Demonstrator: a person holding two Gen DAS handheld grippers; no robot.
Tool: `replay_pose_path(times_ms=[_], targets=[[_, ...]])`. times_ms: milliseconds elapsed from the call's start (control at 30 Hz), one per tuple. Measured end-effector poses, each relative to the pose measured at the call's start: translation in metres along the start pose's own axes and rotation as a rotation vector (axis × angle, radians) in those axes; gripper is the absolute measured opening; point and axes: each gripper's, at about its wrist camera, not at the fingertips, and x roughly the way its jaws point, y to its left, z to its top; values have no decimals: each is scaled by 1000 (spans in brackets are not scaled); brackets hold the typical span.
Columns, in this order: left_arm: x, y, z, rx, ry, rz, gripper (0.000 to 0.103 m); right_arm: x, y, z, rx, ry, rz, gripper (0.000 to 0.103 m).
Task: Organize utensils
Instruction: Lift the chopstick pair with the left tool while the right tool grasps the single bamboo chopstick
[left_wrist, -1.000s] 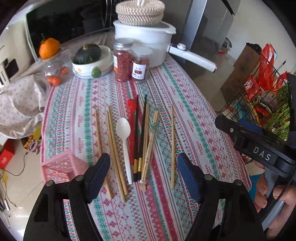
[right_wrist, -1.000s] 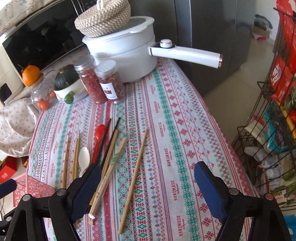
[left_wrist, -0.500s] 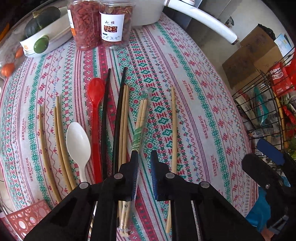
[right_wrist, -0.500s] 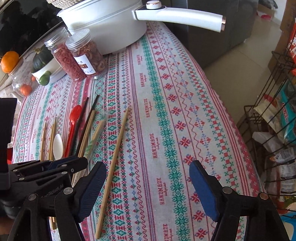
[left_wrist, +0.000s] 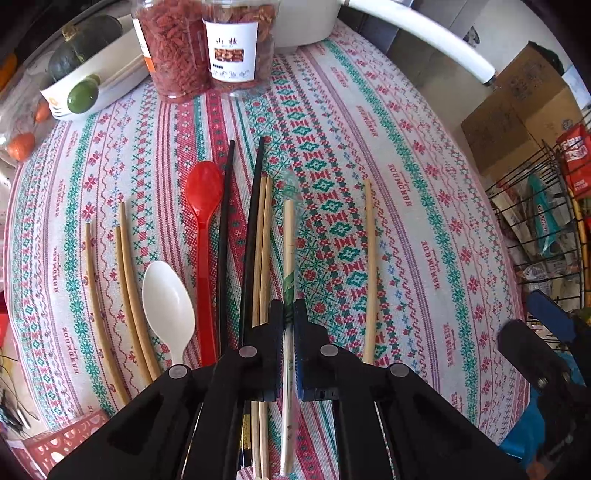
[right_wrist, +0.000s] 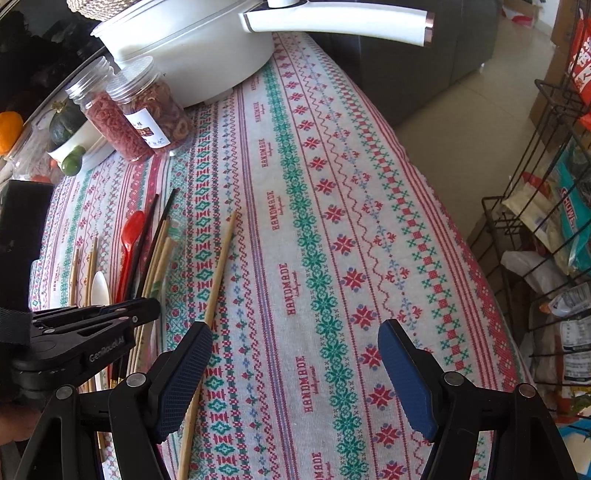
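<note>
Left hand-held gripper (left_wrist: 289, 332) clamped on wrapped chopsticks (left_wrist: 288, 251), amid spoons and chopsticks lying across the cloth-covered surface (left_wrist: 424, 221), nearer its front edge.

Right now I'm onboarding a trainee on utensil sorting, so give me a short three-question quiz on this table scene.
1. True or false: the left tongs are shut on the plastic-wrapped wooden chopstick pair with the green print.
2. Which lies nearer the white plastic spoon: (A) the red plastic spoon or (B) the lone bamboo chopstick at the far right of the row?
3. Fill in: the right tongs stand ___ with only patterned tablecloth between their pads.

Key: 1 true; 2 A; 3 open.
</note>
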Motion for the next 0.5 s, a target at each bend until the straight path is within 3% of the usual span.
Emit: replay_pose_path(times_ms=[167, 233, 300, 500], targets=[[-52, 10, -29, 19, -124, -34, 5, 16, 8, 2, 3, 31, 46, 67], [-76, 18, -47, 12, -186, -57, 4, 25, 14, 3, -2, 48, 54, 52], [-97, 26, -67, -3, -238, -74, 4, 34, 20, 4, 0, 64, 74, 45], [-146, 57, -122, -62, -371, -115, 4, 61, 41, 5, 1, 89, 79, 41]])
